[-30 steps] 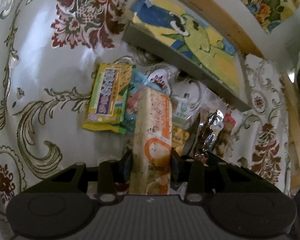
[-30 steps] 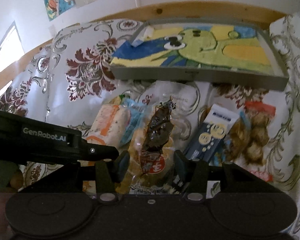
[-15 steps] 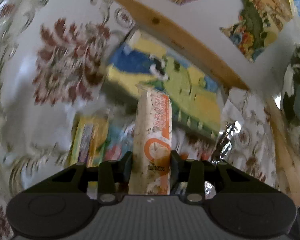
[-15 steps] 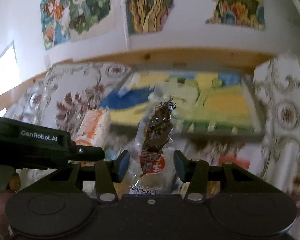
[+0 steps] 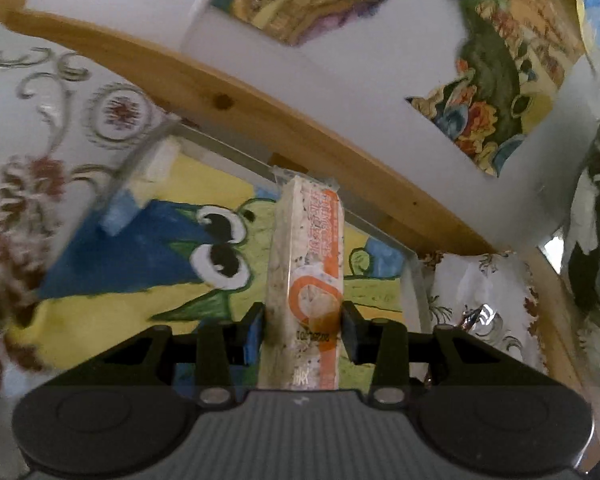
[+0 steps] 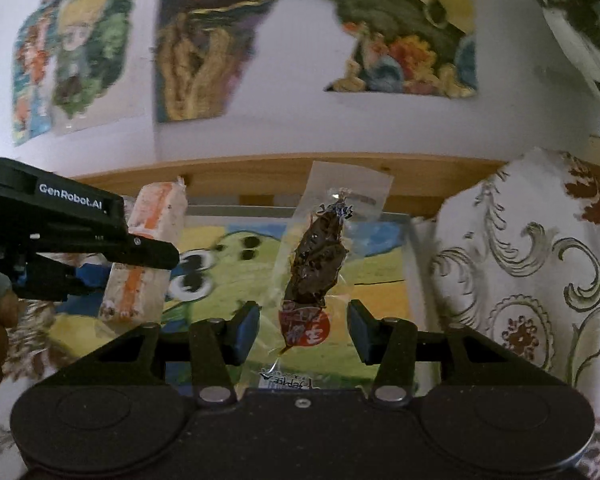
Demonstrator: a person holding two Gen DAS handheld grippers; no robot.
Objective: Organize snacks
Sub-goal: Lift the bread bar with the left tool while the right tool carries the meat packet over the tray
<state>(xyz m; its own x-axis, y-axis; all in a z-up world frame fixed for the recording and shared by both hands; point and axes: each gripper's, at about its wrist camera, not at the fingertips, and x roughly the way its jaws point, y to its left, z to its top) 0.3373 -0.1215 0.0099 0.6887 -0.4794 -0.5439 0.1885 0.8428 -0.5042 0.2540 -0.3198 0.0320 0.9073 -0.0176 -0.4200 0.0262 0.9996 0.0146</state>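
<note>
Left gripper [image 5: 303, 330] clamps an orange-and-white snack bar [image 5: 306, 276] upright between its jaws, over the tray [image 5: 414, 280] with the frog cartoon liner. Right gripper [image 6: 303, 330] jaws stand apart, gaps visible on both sides of a clear packet of dark dried snack [image 6: 316, 268]; grip on its lower edge cannot be told. Packet hangs above the tray's right half. Tray holds a small white-and-blue item [image 5: 140, 196] in its far-left corner.
</note>
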